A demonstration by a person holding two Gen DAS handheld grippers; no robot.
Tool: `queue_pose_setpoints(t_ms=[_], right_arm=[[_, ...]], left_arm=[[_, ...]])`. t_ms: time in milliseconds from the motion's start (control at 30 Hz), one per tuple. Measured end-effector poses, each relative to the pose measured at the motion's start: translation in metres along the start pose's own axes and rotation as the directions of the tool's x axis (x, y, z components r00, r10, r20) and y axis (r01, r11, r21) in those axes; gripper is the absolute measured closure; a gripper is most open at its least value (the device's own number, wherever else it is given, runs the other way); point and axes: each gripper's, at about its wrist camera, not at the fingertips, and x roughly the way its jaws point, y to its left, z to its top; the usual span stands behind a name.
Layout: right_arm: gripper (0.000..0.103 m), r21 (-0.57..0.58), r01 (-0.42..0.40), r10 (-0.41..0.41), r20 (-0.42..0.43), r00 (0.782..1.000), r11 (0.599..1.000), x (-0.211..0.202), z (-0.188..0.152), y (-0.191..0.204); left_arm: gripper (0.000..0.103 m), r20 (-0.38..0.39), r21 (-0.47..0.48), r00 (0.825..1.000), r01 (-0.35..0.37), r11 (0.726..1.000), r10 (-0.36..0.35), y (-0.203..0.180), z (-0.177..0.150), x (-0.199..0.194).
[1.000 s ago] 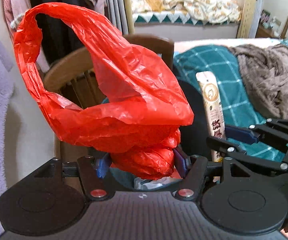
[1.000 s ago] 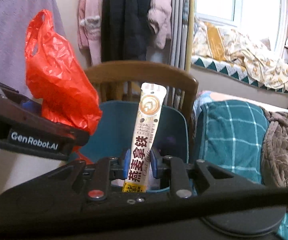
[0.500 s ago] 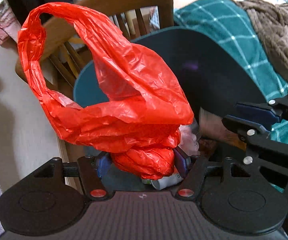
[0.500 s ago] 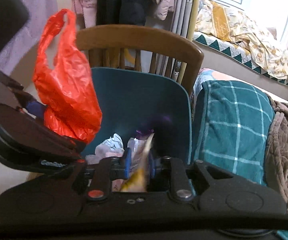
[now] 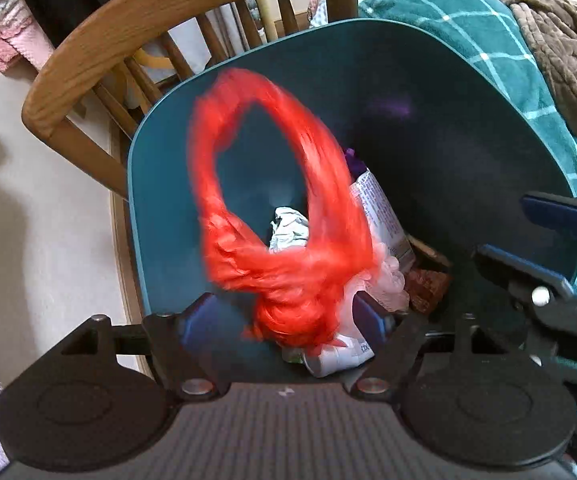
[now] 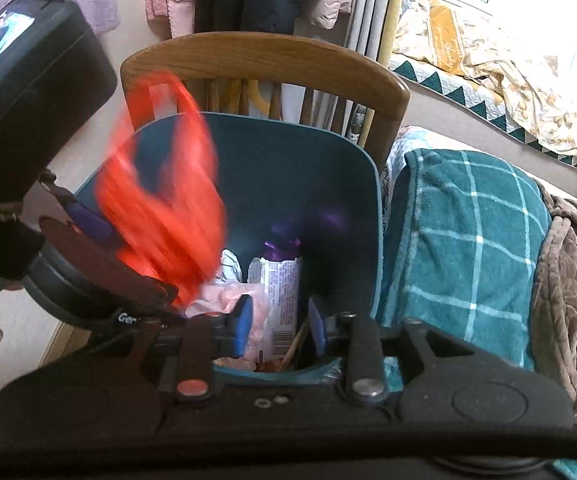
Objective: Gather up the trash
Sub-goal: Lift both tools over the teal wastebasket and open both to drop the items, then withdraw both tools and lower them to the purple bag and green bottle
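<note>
The crumpled red plastic bag (image 5: 288, 248) hangs blurred between the left gripper's (image 5: 284, 320) opening jaws, directly above the teal plastic bin (image 5: 468, 128); the right gripper (image 6: 278, 328) opens empty beside it.

bin (image 6: 360, 184) before chair (image 6: 264, 60) | blanket (image 6: 464, 232) right | wrappers (image 6: 280, 292) in bin

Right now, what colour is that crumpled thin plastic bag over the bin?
Bright red-orange thin plastic bag; clearest in the left wrist view.
</note>
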Motion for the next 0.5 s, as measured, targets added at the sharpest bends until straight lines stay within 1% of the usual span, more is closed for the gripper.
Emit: queue_pose_setpoints(t_ms=[67, 133, 200, 367, 500], right_arm=[[0.059, 0.007, -0.006, 0.006, 0.017, 1.000, 1.000, -0.005, -0.002, -0.002], [0.056, 0.008, -0.010, 0.010, 0.032, 0.999, 1.000, -0.011, -0.003, -0.002], [0.054, 0.008, -0.017, 0.016, 0.042, 0.999, 1.000, -0.018, -0.003, -0.003], [0.046, 0.017, -0.035, 0.034, 0.075, 0.997, 0.999, -0.039, -0.006, -0.002], [0.045, 0.022, -0.051, 0.049, 0.097, 0.994, 0.998, -0.057, -0.011, 0.000]], left_arm=[[0.027, 0.012, -0.016, 1.000, 0.005, 1.000, -0.005, 0.001, -0.002, -0.003], [0.025, 0.035, -0.034, 0.999, 0.010, 0.999, -0.009, 0.001, -0.005, -0.008], [0.025, 0.059, -0.047, 0.998, 0.022, 0.999, -0.019, 0.002, -0.009, -0.016], [0.025, 0.112, -0.064, 0.994, 0.020, 0.998, -0.013, 0.005, -0.021, -0.036], [0.025, 0.161, -0.089, 0.987, 0.035, 0.995, -0.020, 0.005, -0.032, -0.056]])
